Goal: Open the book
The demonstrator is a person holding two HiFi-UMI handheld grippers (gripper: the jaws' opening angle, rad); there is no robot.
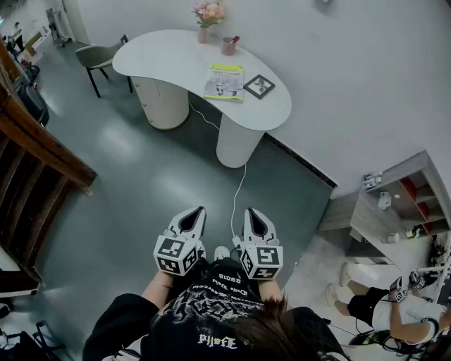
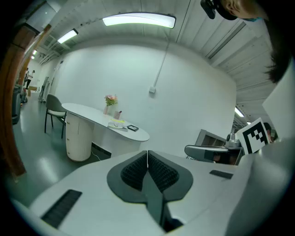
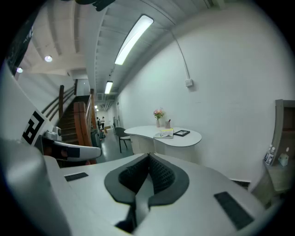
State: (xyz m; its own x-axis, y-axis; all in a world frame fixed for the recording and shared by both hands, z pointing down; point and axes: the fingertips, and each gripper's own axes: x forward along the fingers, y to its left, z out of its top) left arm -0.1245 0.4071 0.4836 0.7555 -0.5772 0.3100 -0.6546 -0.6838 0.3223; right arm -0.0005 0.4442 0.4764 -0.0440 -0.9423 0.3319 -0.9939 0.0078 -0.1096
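A closed book (image 1: 224, 81) with a yellow-and-white cover lies on the white curved table (image 1: 169, 60), far ahead of me; it also shows small in the left gripper view as the book (image 2: 118, 125) and in the right gripper view as the book (image 3: 164, 133). My left gripper (image 1: 199, 210) and right gripper (image 1: 249, 211) hang side by side close to my body, well short of the table. Both are shut with nothing between the jaws; the left gripper (image 2: 147, 152) and right gripper (image 3: 148, 156) show their pads meeting.
On the table stand a black framed picture (image 1: 258, 86), a pink cup (image 1: 228, 46) and a vase of flowers (image 1: 206, 15). A grey chair (image 1: 99, 56) sits at its far end. A white cable (image 1: 238, 201) runs across the floor. Wooden stairs (image 1: 32, 148) rise left; shelves (image 1: 409, 201) and a seated person (image 1: 384, 307) are right.
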